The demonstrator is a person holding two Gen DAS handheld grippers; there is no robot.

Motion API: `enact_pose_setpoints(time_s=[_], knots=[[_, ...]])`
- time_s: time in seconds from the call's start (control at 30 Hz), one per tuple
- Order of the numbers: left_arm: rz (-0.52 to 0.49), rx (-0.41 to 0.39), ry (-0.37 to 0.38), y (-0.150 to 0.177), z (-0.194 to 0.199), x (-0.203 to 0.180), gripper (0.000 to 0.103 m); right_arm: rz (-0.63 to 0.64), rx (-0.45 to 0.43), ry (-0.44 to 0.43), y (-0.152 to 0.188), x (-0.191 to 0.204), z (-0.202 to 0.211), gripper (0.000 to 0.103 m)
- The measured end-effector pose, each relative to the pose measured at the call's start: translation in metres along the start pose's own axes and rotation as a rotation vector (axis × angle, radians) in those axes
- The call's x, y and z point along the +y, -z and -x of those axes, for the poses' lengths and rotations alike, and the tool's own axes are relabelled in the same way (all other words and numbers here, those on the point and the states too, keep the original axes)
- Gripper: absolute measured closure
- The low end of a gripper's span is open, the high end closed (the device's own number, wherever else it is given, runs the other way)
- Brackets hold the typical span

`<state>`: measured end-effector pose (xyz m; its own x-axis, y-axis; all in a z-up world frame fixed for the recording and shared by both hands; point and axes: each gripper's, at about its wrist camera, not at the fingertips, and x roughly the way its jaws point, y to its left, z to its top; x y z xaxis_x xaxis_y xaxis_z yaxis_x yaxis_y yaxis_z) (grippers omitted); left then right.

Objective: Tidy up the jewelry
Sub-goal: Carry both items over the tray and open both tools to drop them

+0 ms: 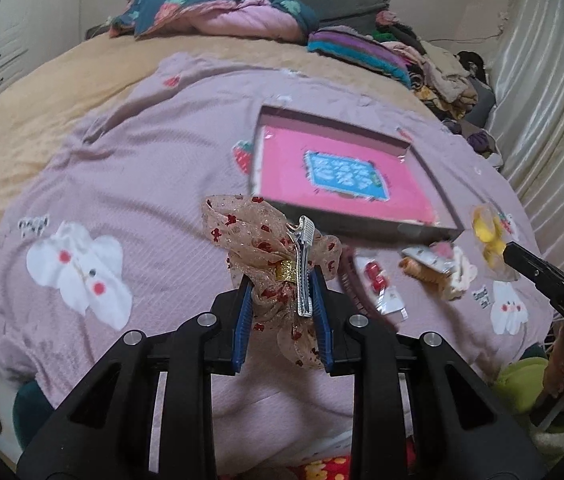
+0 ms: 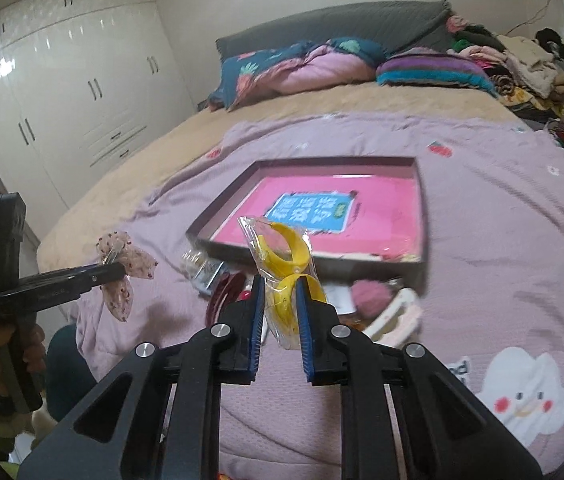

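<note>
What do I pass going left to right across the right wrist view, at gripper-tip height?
Hand holding the left gripper → sheer bow clip in its jaws → dark red hair clip on the blanket → bagged yellow earrings in the right gripper → pink pompom.

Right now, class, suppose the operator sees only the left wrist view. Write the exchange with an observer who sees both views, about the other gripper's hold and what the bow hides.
Operator: My left gripper is shut on the bow clip. I see only the side of the right gripper. Is its grip firm?
Observer: Yes. The right gripper has both blue pads pressed on a clear bag of yellow earrings, pinched near the bag's lower half.
Operator: What lies behind my bow?
Observer: A dark red band lies on the blanket, just in front of the box.
</note>
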<state>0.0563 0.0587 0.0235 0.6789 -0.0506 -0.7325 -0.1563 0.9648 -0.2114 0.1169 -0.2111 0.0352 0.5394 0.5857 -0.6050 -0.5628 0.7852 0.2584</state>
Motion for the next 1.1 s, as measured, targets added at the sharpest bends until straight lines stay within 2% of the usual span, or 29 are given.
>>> enact_pose_setpoints(time_s=[0.2, 0.63, 1.1], knots=[[-0.047, -0.031, 0.03, -0.02, 0.0, -0.028, 0.084, -0.02, -0.034, 0.037, -0.009, -0.023, 0.018, 0.088], [-0.079, -0.053, 0.098, -0.064, -0.03, -0.058, 0.084, -0.046, -0.105, 0.138, -0.032, -0.061, 0.042, 0.088], [-0.13, -0.046, 0.075, -0.108, -0.069, -0.08, 0.084, -0.065, -0.143, 0.116, -0.079, -0.077, 0.02, 0.088]])
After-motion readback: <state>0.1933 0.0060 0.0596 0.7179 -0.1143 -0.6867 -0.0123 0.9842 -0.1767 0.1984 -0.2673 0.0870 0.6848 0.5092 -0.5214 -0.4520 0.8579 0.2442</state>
